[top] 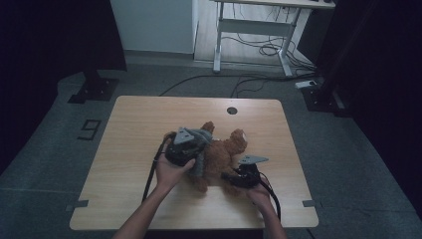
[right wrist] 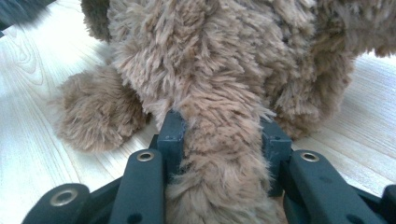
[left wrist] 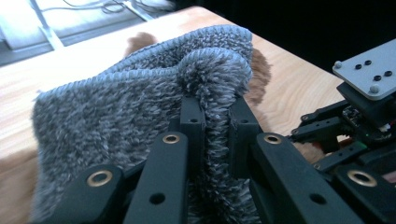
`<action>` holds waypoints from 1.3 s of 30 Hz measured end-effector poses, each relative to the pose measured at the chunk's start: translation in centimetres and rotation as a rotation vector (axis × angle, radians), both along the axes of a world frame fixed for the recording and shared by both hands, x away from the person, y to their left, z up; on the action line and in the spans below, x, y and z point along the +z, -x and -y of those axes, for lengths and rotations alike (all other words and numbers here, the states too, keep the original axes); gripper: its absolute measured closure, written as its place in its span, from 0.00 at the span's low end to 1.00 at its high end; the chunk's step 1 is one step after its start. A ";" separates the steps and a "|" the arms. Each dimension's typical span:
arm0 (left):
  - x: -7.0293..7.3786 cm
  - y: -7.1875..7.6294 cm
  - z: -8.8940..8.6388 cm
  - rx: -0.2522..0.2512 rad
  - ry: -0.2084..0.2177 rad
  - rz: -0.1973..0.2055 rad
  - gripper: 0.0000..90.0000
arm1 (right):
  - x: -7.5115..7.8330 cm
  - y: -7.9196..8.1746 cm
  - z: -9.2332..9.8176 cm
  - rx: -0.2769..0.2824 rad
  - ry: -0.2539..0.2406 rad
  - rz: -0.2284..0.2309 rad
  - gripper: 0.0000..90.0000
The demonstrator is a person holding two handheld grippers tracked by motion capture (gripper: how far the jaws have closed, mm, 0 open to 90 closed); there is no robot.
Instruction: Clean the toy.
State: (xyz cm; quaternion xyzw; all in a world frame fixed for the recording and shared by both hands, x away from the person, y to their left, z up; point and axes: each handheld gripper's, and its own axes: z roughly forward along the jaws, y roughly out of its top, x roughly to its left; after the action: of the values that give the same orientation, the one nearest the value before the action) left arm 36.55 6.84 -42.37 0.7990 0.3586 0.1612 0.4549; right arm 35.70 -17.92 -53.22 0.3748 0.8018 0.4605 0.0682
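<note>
Teddy bear (top: 225,155) lies on the wooden desk (top: 134,149), one leg squeezed tight in the right gripper (right wrist: 223,140) fingers (right wrist: 172,133). The left gripper (left wrist: 214,126) fingers (left wrist: 192,122) pinch a fold of the fuzzy grey cloth (left wrist: 116,116) over the bear. If the left hand pulls too hard, the cloth could slip out, or the bear could slide along. I count one bear, one cloth, two grippers.
</note>
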 end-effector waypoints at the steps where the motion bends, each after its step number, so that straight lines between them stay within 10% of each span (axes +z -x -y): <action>1: -0.3 -0.2 0.5 -0.003 -0.012 -0.008 0.88 | 0.0 0.0 0.0 0.000 -0.002 -0.001 0.69; 7: -2.9 -1.2 1.9 0.006 -0.059 -0.045 0.88 | 0.0 -0.1 0.1 0.002 -0.004 -0.001 0.69; 16: -3.2 -0.8 -0.9 0.073 -0.133 -0.004 0.89 | -0.1 -0.1 0.1 0.002 -0.009 -0.003 0.69; 29: -2.2 0.3 -8.3 0.184 -0.057 0.034 0.89 | -0.2 -0.1 -0.1 0.004 -0.020 -0.007 0.69; 39: -5.9 -0.7 -12.3 0.288 -0.053 -0.080 0.90 | -0.4 -0.2 -0.1 0.000 -0.028 -0.013 0.69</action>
State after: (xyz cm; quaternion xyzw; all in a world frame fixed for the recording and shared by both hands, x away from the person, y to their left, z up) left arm 37.27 19.18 -48.24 0.7568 0.4831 0.2023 0.3911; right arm 35.94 -17.80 -53.66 0.3788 0.7957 0.4692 0.0576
